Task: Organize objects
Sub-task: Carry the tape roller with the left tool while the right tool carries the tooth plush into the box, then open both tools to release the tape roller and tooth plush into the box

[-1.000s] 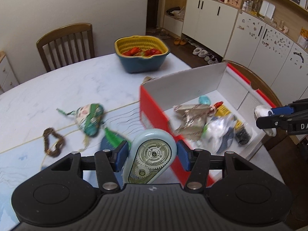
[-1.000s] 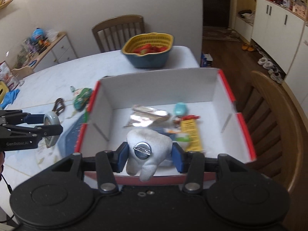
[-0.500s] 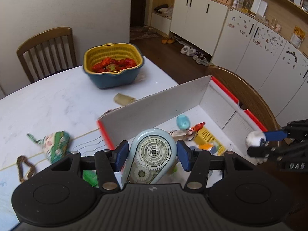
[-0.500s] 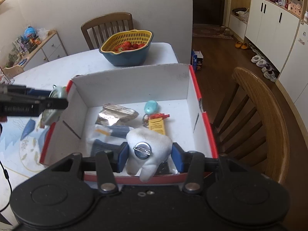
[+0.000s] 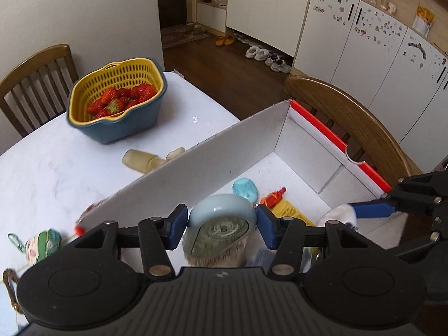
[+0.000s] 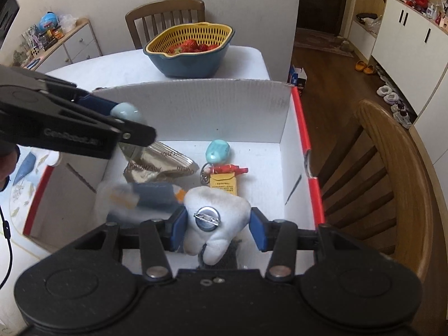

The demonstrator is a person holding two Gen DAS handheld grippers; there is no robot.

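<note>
Two grippers: both loaded, both over the box (image 6: 196, 106), a white carton w/ red rim.
Left gripper (image 5: 221, 224): part-open jaws clamped on a pale-blue tape dispenser (image 5: 221, 218); hangs above box's left wall side, inside the rim.
Right gripper (image 6: 217, 224): narrow gap, pads squeezing a white tooth plush (image 6: 215, 218) w/ metal pin badge; over box's near edge.
In box: foil packet (image 6: 159, 165), teal oval thing (image 6: 218, 151), red-yellow keychain tag (image 6: 224, 179), blurred clear bag at left.
Behind box: strawberry basket (image 5: 117, 103), yellow in blue bowl, on table (image 5: 42, 168).
Left of box: green pouch (image 5: 42, 242), bead string (image 5: 8, 282).
Right of box: wooden chair (image 6: 392, 182).
</note>
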